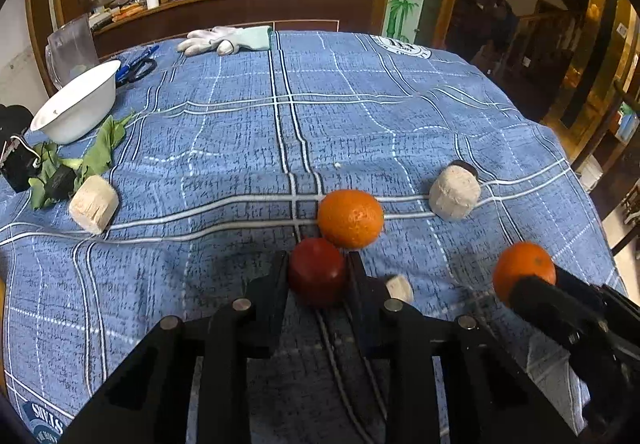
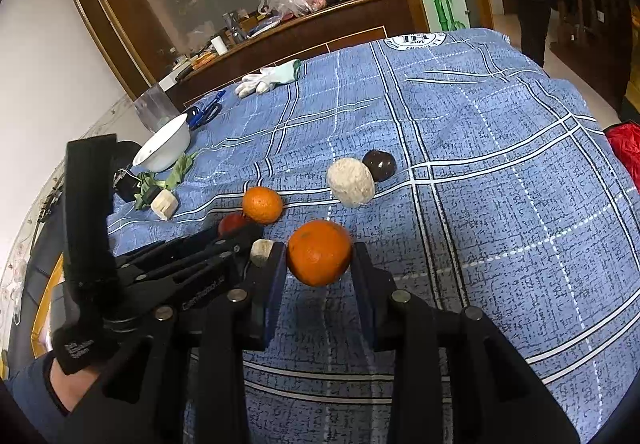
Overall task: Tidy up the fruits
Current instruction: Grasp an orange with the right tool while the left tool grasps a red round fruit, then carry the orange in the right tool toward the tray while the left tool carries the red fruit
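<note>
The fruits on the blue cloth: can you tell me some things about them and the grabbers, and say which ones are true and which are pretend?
1. The left gripper has a red fruit between its fingers. True.
2. The right gripper is around a banana. False: it is around an orange.
3. The white bowl is full of oranges. False: no fruit shows inside it.
4. A second orange sits on the blue cloth just beyond the red fruit. True.
5. A white glove lies at the far side of the cloth. True.
</note>
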Action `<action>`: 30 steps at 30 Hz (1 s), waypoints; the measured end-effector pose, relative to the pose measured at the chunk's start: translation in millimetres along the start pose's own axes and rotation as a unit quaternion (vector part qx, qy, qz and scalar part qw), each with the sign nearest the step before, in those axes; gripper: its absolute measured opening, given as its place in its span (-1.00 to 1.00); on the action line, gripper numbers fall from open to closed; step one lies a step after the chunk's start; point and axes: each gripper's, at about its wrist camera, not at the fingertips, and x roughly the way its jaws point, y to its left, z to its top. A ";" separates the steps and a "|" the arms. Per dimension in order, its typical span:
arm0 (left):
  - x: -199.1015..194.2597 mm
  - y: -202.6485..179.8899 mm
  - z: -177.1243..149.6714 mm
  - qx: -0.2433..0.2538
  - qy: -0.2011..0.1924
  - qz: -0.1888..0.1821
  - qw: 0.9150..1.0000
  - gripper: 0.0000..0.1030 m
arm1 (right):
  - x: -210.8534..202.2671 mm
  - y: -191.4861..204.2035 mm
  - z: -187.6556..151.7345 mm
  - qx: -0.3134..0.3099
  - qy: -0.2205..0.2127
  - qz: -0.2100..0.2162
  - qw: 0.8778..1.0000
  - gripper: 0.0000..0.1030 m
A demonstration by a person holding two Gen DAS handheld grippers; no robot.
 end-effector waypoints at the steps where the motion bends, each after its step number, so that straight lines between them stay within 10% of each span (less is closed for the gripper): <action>1: -4.9 2.1 -2.0 -0.002 -0.002 -0.001 1.000 -0.46 | -0.1 0.8 0.0 -0.001 -0.001 0.000 1.000 -0.34; 30: -140.0 77.1 -107.4 -0.040 -0.068 0.019 0.997 -0.47 | -42.9 99.2 -80.6 -0.095 0.002 -0.051 0.994 -0.34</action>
